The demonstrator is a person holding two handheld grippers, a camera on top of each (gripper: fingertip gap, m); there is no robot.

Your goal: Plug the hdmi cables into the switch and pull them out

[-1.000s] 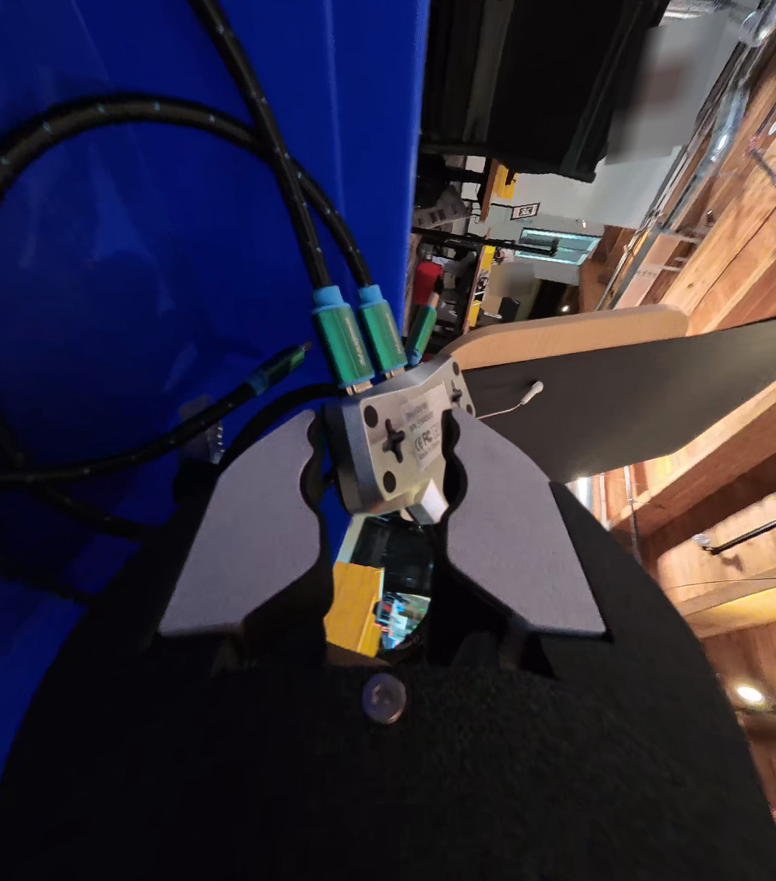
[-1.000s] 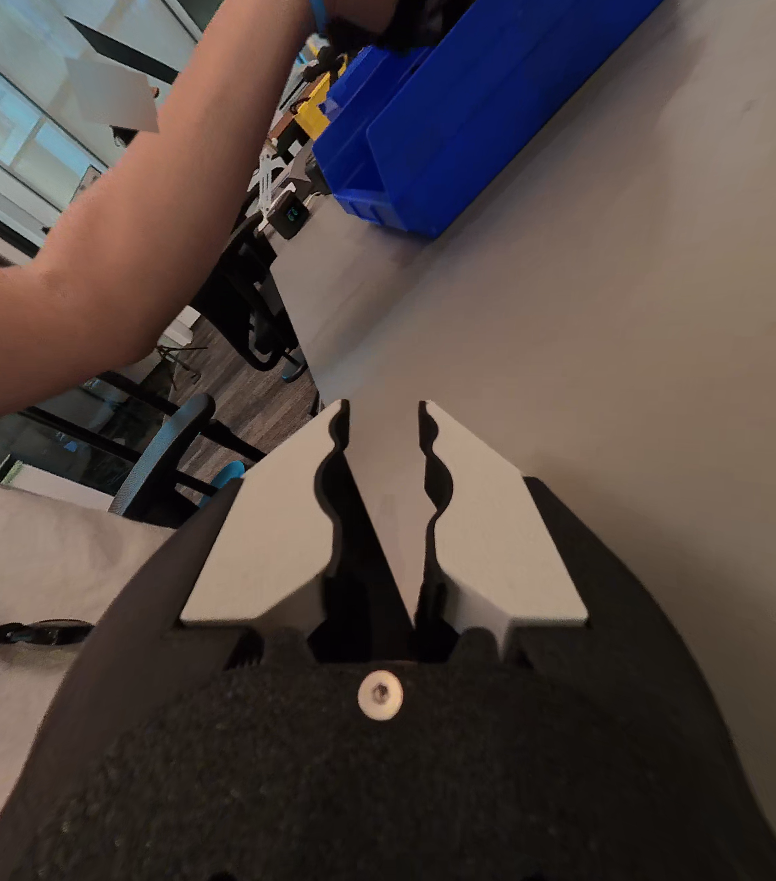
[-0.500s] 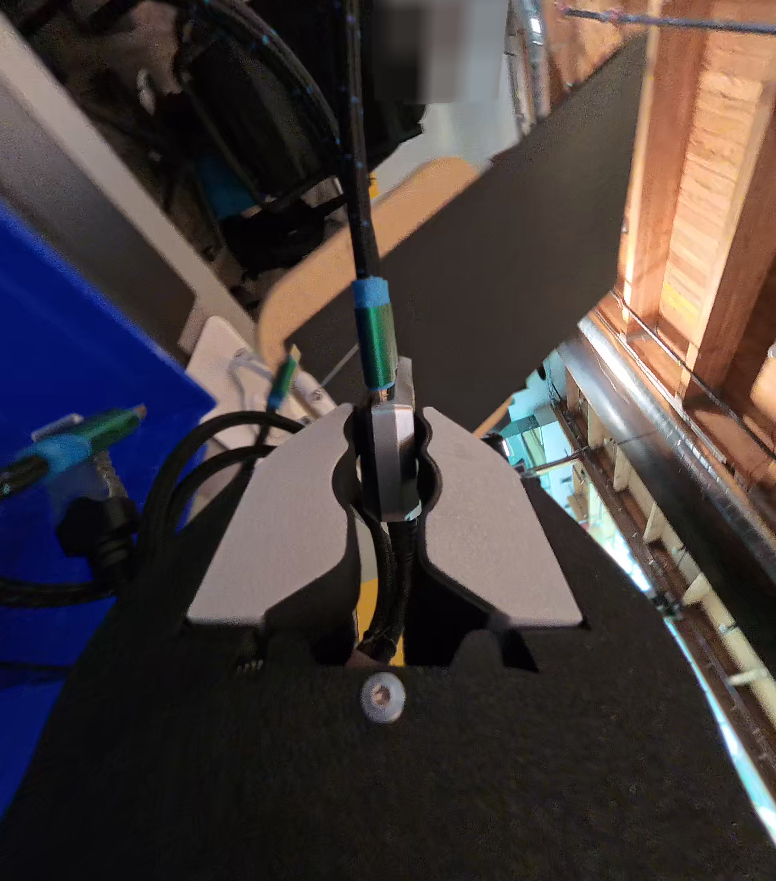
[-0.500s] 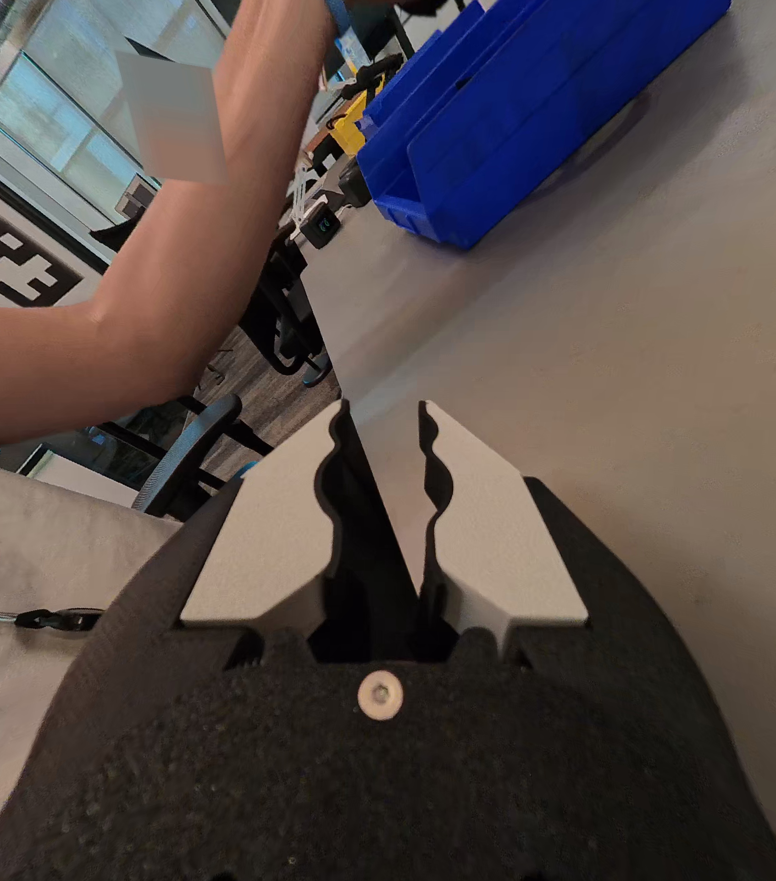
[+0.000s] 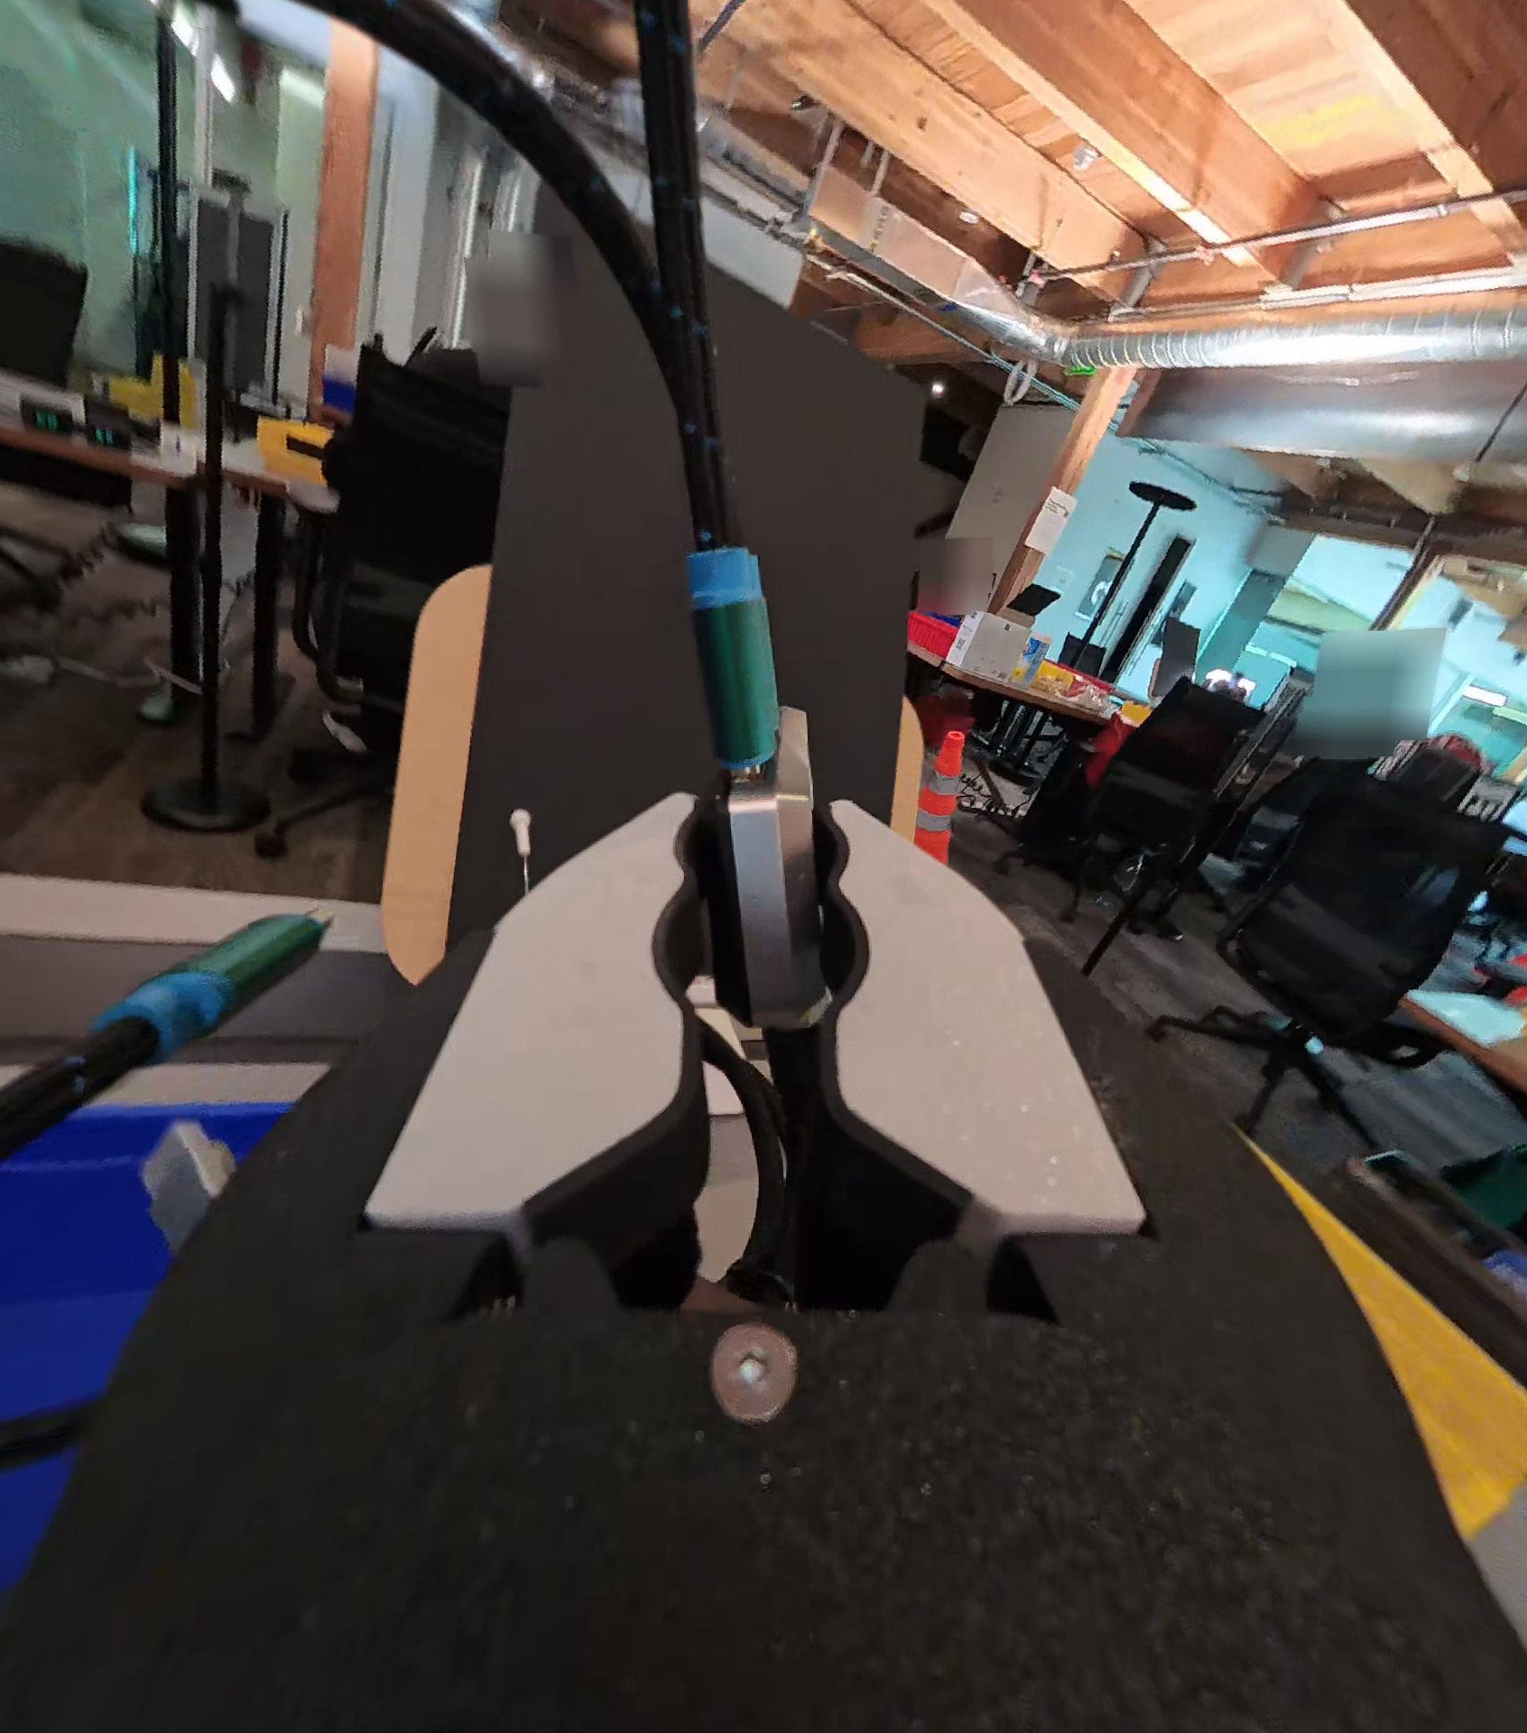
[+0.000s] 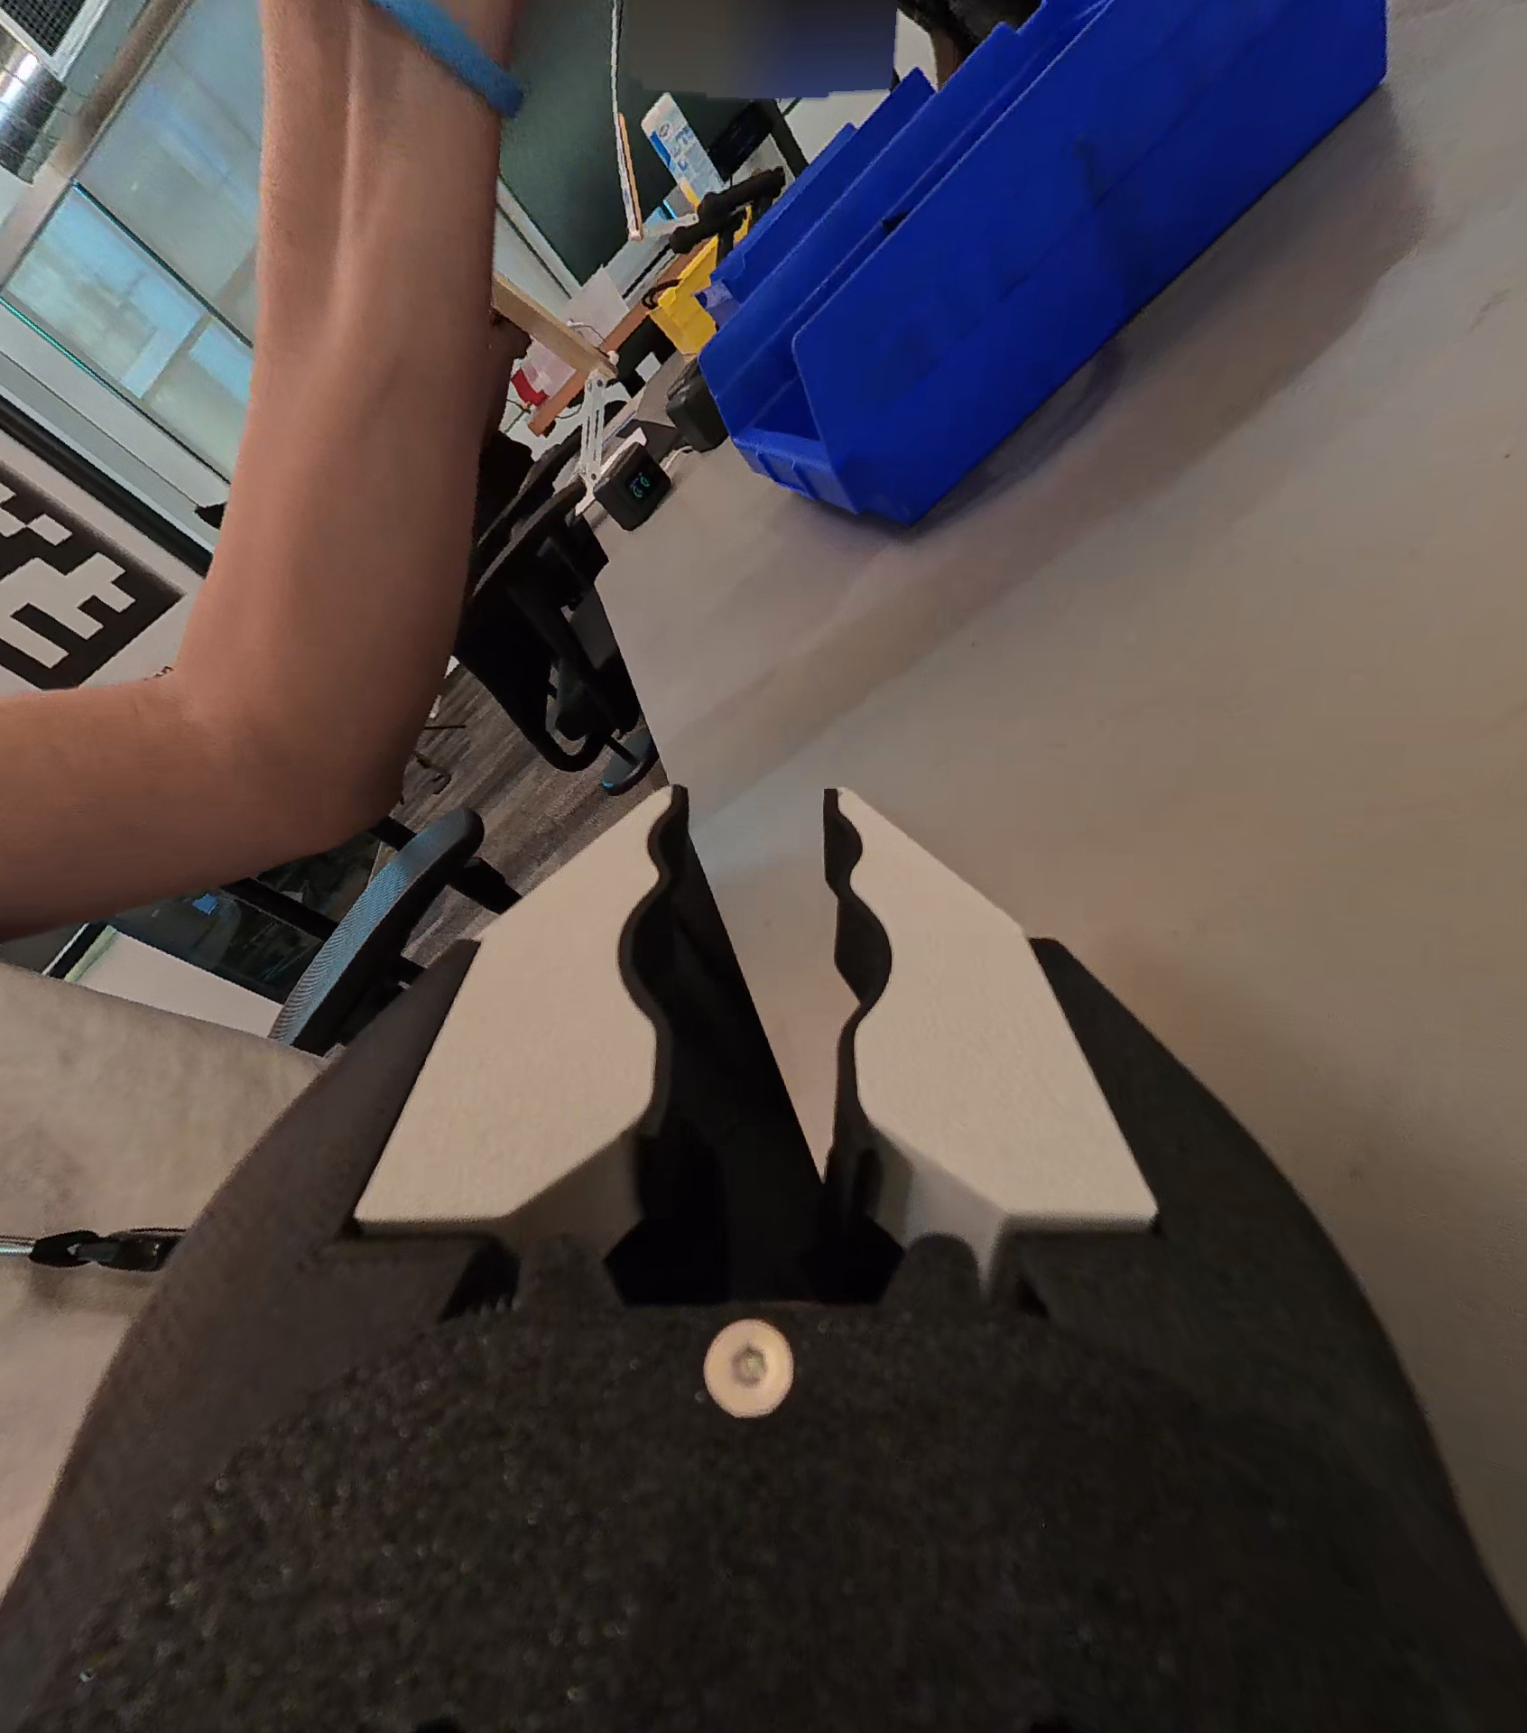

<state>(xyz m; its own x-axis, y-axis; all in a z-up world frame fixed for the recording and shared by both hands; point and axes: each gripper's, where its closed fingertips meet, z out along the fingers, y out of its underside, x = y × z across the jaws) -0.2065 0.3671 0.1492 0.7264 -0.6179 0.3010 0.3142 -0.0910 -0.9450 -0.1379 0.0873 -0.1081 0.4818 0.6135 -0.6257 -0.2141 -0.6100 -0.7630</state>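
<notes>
In the left wrist view my left gripper [image 5: 764, 825] is shut on the grey metal HDMI switch [image 5: 774, 900], held edge-on in the air. A green HDMI plug with a blue collar [image 5: 733, 670] sits in the switch's top edge, its black braided cable [image 5: 680, 281] running up out of view. A second green plug [image 5: 235, 966] hangs loose at the left, not plugged in. More black cable drops behind the switch between my fingers. In the right wrist view my right gripper [image 6: 752, 806] is open and empty, low over the grey table [image 6: 1257, 750].
A blue bin [image 5: 10, 1247] lies below left of the switch; blue bins [image 6: 1022, 281] also stand on the table's far side in the right wrist view. A person's bare forearm [image 6: 310, 450] reaches up at the left. A black panel with wooden edges [image 5: 628, 563] stands behind. The left gripper's tips are roughly 40 cm from the right gripper's.
My left gripper has lifted the switch out of the blue bin and swung it level, so the room shows behind it. My right gripper has stayed open, shifting only slightly.
</notes>
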